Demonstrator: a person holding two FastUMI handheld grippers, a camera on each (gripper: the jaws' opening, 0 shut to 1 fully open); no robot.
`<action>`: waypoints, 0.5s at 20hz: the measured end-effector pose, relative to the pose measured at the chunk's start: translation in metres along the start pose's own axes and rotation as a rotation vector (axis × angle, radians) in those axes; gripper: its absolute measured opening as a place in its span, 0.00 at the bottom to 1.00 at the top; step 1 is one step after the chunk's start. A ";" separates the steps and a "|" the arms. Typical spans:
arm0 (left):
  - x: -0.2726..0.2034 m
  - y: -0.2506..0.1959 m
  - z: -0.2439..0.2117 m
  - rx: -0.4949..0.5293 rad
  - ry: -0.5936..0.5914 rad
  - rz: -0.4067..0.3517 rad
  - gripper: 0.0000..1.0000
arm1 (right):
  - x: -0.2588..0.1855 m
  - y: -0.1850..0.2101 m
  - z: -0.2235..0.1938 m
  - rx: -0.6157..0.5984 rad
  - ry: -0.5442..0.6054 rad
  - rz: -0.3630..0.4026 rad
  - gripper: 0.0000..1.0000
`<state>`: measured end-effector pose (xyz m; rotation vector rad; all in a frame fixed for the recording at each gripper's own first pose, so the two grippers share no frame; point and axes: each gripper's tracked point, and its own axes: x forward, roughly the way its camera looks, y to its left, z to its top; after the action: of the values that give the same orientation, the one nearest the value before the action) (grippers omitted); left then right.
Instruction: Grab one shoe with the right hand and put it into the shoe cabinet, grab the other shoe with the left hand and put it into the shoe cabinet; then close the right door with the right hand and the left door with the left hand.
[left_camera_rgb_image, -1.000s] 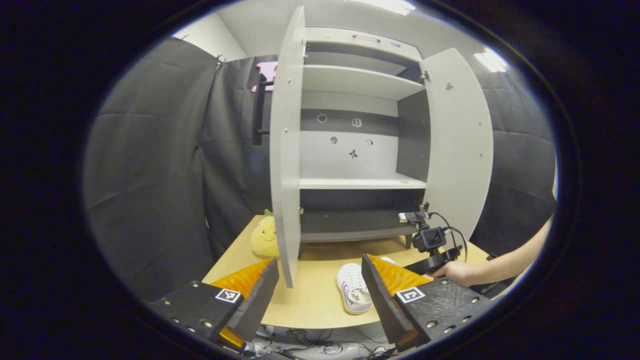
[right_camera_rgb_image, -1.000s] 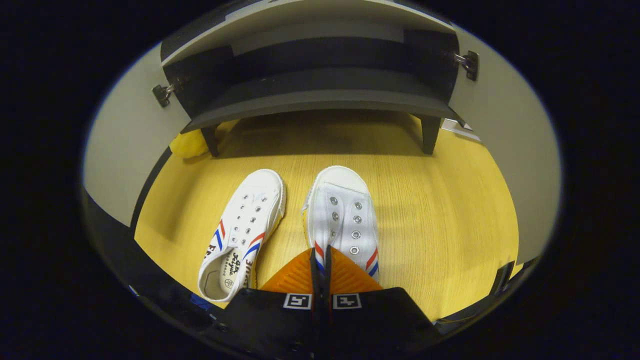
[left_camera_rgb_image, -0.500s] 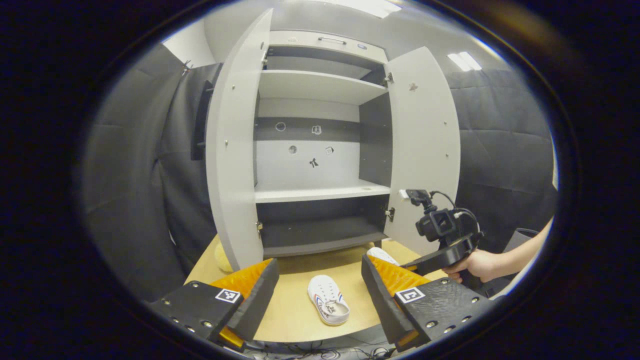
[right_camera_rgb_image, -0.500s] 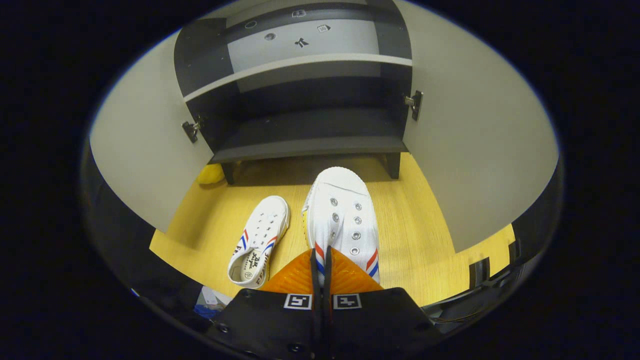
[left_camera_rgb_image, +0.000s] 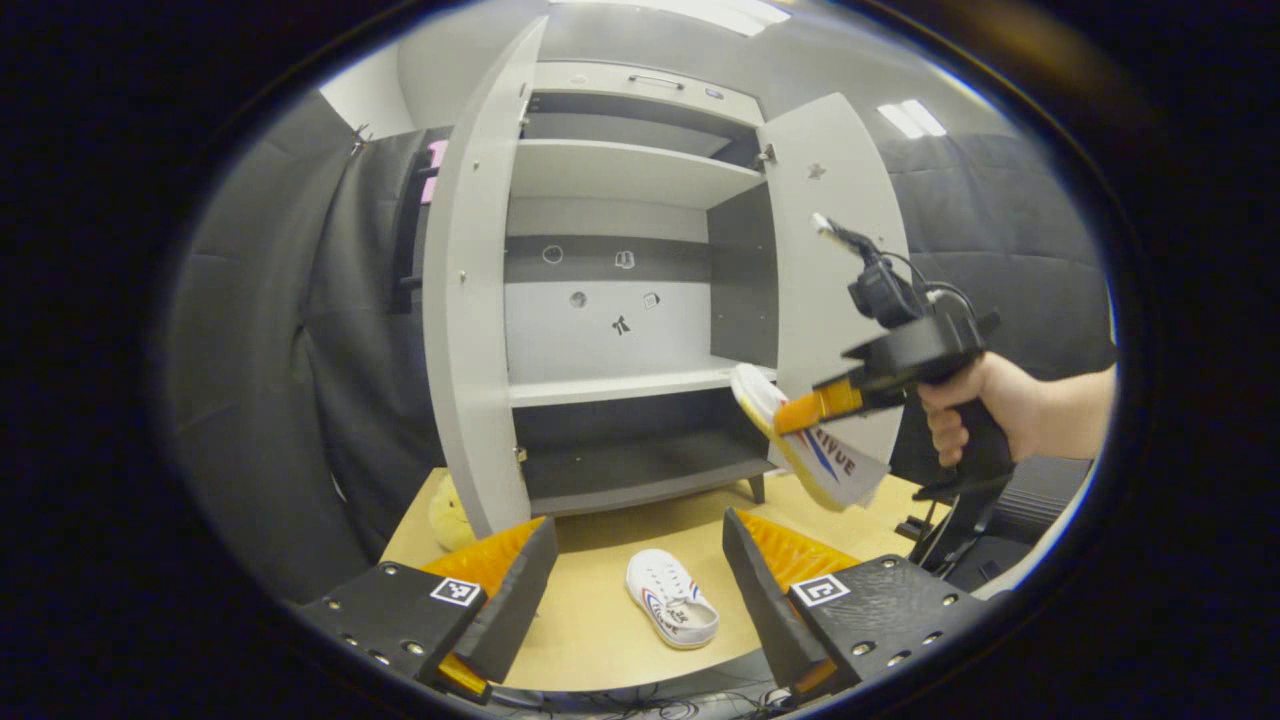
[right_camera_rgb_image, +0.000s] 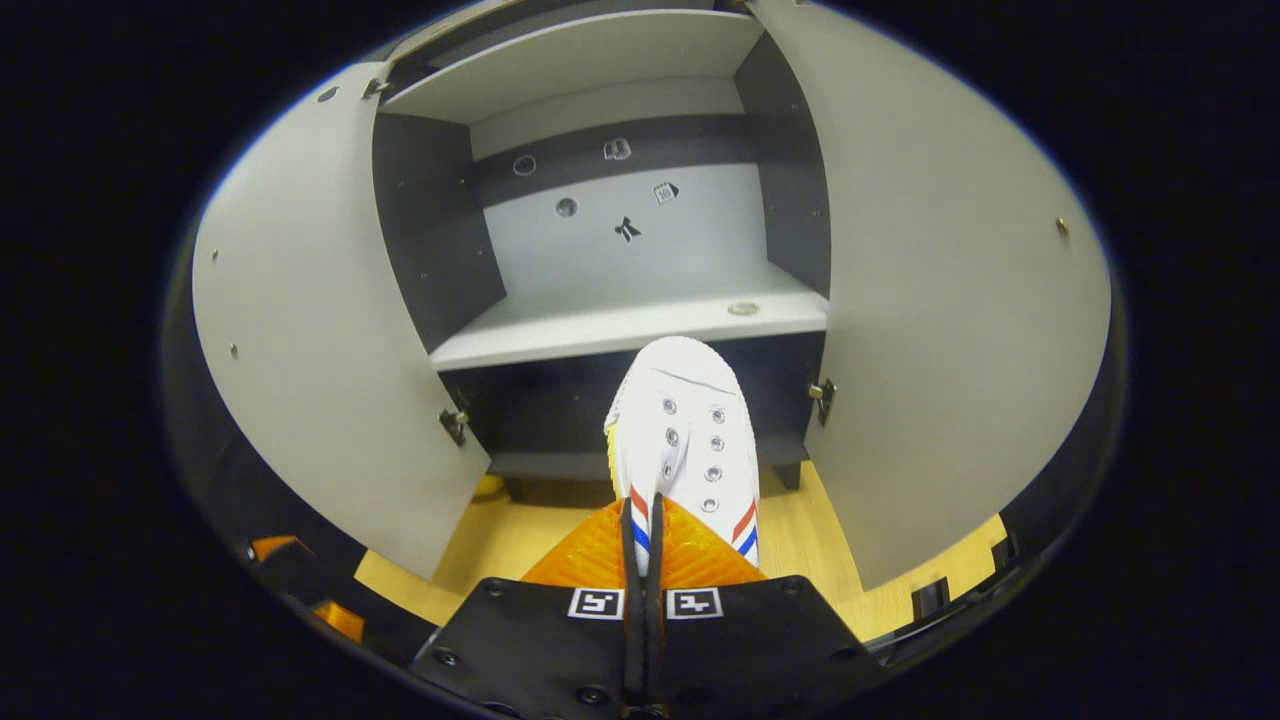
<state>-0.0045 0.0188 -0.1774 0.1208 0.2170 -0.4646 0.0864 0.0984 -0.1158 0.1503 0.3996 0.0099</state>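
Both views face open shoe cabinet, right nearer

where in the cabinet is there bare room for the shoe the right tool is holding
The white middle shelf is bare between the side walls, apart from a small round thing near its right front. The dark bottom shelf also looks bare. The held shoe in the right tool passes between both open doors; the left door edge is nearer.

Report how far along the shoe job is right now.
Done: nothing is stored yet. In hand: the right gripper is shut on one shoe, lifted in front of the shoe cabinet. Left: the other shoe lies on the table, the left gripper is open, both doors stand open.
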 end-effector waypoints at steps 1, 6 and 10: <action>-0.001 0.001 -0.002 -0.005 0.002 -0.003 0.97 | -0.002 0.003 0.016 -0.002 -0.024 0.002 0.01; -0.002 -0.001 -0.005 -0.010 0.002 -0.023 0.95 | -0.001 0.014 0.091 -0.052 -0.146 0.001 0.01; 0.004 -0.002 0.001 -0.002 -0.012 -0.009 0.96 | 0.014 0.015 0.140 -0.085 -0.219 0.006 0.01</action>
<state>-0.0021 0.0153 -0.1769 0.1155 0.2063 -0.4740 0.1537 0.0936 0.0084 0.0673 0.1795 0.0158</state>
